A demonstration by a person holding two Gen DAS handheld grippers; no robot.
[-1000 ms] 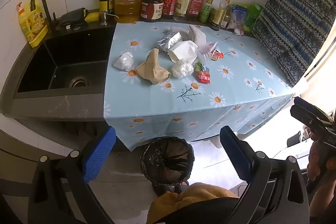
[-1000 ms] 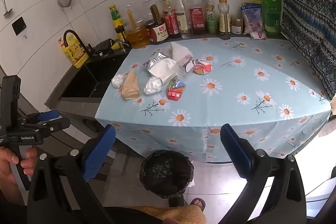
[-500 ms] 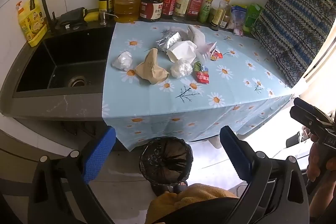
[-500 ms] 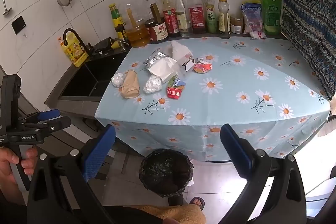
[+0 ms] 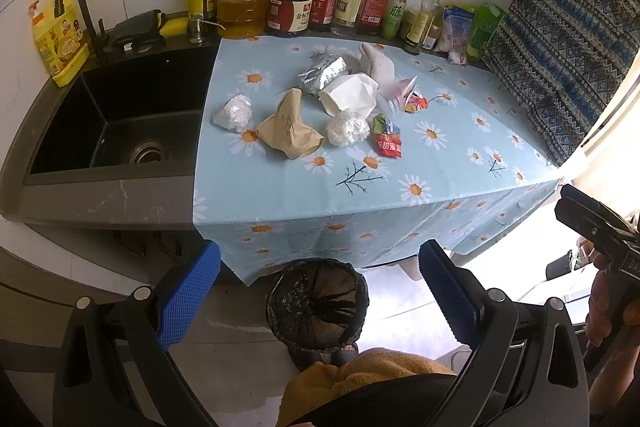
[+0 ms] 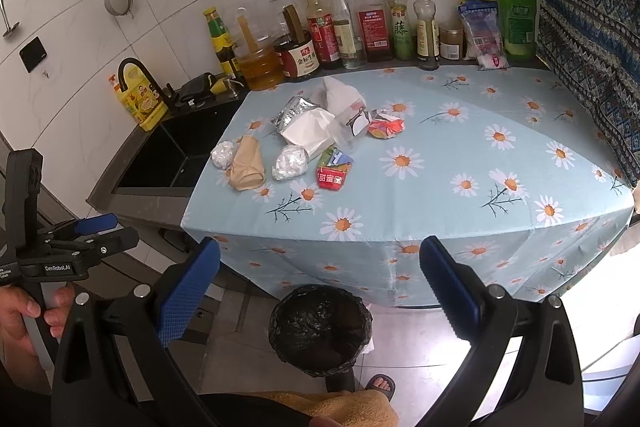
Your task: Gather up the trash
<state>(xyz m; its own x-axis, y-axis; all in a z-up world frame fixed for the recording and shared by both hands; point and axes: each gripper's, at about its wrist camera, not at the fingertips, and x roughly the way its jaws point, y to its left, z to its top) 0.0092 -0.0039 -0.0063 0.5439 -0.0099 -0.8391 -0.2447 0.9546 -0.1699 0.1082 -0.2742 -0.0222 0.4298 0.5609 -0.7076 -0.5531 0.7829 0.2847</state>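
Trash (image 5: 320,107) heaped on the daisy tablecloth (image 5: 440,163), well beyond both tools (image 5: 320,291) (image 6: 320,281), each wide open, empty.

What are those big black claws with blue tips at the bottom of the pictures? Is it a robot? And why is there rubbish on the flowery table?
It is not a robot. A person holds two grabber tools, one in each hand, and each has a camera looking out between its two fingers. One picture comes from the left gripper, the other from the right gripper. Both are open and hold nothing.

On the daisy tablecloth lies the rubbish to collect: a brown paper bag, two crumpled plastic balls, a foil packet, white paper and a red snack wrapper. The black bin stands on the floor below, ready for it. Sauce bottles line the wall, and a sink is on the left.
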